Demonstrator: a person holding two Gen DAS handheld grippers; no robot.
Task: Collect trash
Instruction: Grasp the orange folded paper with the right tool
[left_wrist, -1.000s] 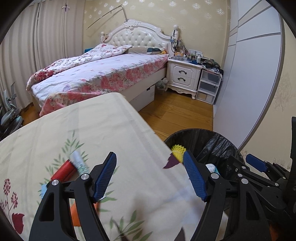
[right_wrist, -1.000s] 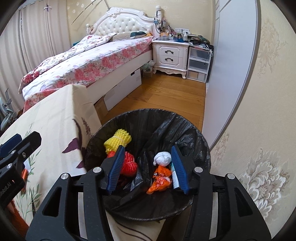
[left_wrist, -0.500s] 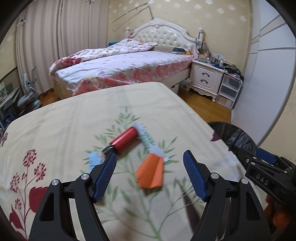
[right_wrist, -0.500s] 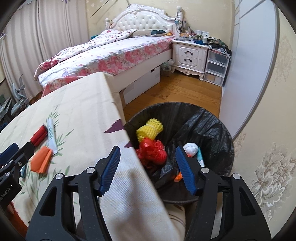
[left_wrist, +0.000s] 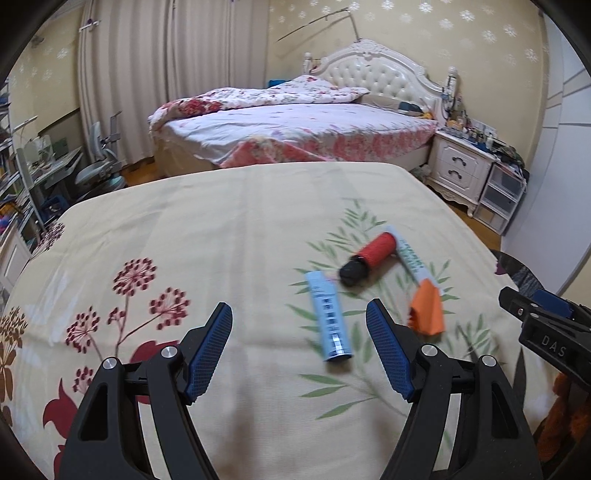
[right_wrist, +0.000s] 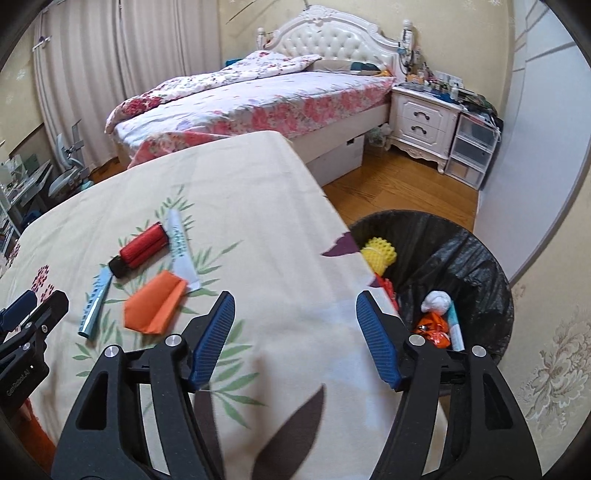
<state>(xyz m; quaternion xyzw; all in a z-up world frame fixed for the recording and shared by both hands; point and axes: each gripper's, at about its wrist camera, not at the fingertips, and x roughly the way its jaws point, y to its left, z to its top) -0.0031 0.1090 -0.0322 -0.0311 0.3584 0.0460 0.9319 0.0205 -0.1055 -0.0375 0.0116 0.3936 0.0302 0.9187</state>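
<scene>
On the floral tablecloth (left_wrist: 221, 236) lie a light blue tube (left_wrist: 329, 320), a red roll with a black end (left_wrist: 371, 258), a white tube (left_wrist: 413, 258) and a folded orange paper (left_wrist: 426, 314). My left gripper (left_wrist: 299, 347) is open and empty, just short of the blue tube. My right gripper (right_wrist: 295, 336) is open and empty above the table's right edge, with the orange paper (right_wrist: 155, 306), red roll (right_wrist: 142, 249) and blue tube (right_wrist: 95, 301) to its left. The black-lined trash bin (right_wrist: 476, 258) holds several pieces of trash.
The bin stands on the wood floor (right_wrist: 399, 192) beside the table's right edge, next to the wall. A bed (left_wrist: 295, 129) and a white nightstand (left_wrist: 461, 170) are beyond. The right gripper shows at the right of the left wrist view (left_wrist: 546, 328).
Both grippers have swung left from the bin toward the table. The trash items on the cloth have come into view ahead of the left gripper. Both stayed open.
</scene>
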